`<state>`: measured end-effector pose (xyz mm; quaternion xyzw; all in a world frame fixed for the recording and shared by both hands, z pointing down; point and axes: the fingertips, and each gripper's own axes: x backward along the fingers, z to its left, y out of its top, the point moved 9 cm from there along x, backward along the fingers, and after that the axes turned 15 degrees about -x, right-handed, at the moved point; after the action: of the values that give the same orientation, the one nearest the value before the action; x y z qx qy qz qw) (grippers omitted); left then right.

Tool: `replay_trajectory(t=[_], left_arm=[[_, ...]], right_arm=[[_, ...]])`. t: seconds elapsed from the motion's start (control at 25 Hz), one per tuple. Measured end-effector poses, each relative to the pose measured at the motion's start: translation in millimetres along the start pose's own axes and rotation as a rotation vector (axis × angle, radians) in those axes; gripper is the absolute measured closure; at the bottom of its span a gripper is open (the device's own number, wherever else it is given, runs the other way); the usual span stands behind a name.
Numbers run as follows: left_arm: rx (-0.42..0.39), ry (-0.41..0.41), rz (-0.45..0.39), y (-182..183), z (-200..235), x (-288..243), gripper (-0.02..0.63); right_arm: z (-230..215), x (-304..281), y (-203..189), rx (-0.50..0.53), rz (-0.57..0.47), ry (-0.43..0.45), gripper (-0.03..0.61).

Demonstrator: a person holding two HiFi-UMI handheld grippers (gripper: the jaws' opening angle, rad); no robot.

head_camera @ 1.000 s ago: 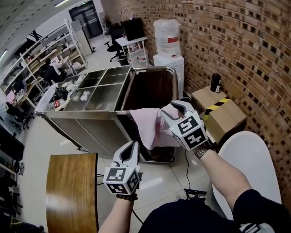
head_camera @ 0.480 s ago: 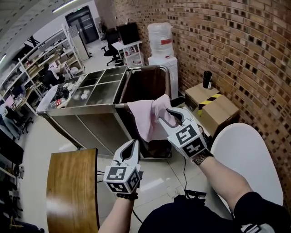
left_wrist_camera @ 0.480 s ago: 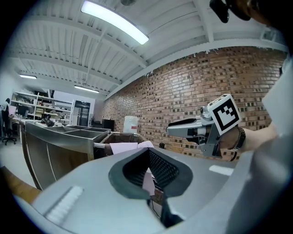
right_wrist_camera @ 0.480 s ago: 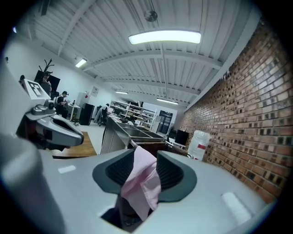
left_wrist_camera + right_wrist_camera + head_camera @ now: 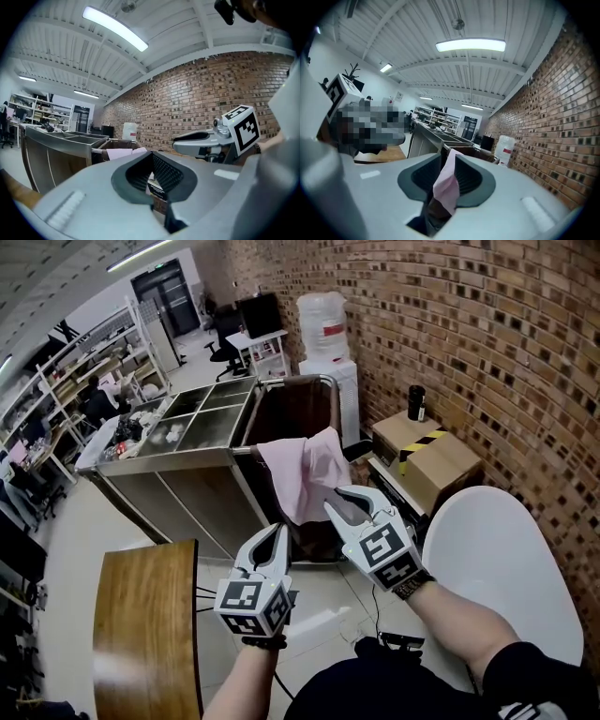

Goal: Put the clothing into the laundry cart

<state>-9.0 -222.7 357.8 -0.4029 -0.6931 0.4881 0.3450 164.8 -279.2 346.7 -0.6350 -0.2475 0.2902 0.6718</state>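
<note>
a: risk? the pale pink cloth [image 5: 302,470] is only draped over the near rim of the steel laundry cart with the dark brown bag [image 5: 291,413]. much of it hangs outside, so it could slide to the floor.

b: likely cause: a fold snagging in the right gripper [image 5: 336,497] just off that rim. its jaws have just been closing and are now narrow, cloth showing in the gap, apparently unpinched. left gripper [image 5: 275,532], further from the cart: closed, empty.
</note>
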Motion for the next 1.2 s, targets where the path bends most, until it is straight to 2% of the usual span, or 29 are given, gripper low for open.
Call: replay_trajectory(t=[0.28, 0.56, 0.96, 1.2], left_arm=[[0.0, -0.014, -0.012, 9.9, -18.5, 7.2, 0.612], [0.003, -0.026, -0.009, 7.0, -29.3, 8.9, 0.612], [-0.003, -0.034, -0.009, 8.2, -32.6, 10.4, 0.612], [-0.011, -0.051, -0.007, 2.5, -35.6, 3.6, 0.612]], right_arm=[[18.7, 26.9, -8.4, -0.012, -0.05, 0.005, 0.497], [37.4, 44.8, -12.2, -0.069, -0.068, -0.009, 0.576], [43.5, 42.7, -18.4, -0.004, -0.095, 0.01, 0.578], [46.1, 46.2, -16.8, -0.08, -0.056, 0.007, 0.578]])
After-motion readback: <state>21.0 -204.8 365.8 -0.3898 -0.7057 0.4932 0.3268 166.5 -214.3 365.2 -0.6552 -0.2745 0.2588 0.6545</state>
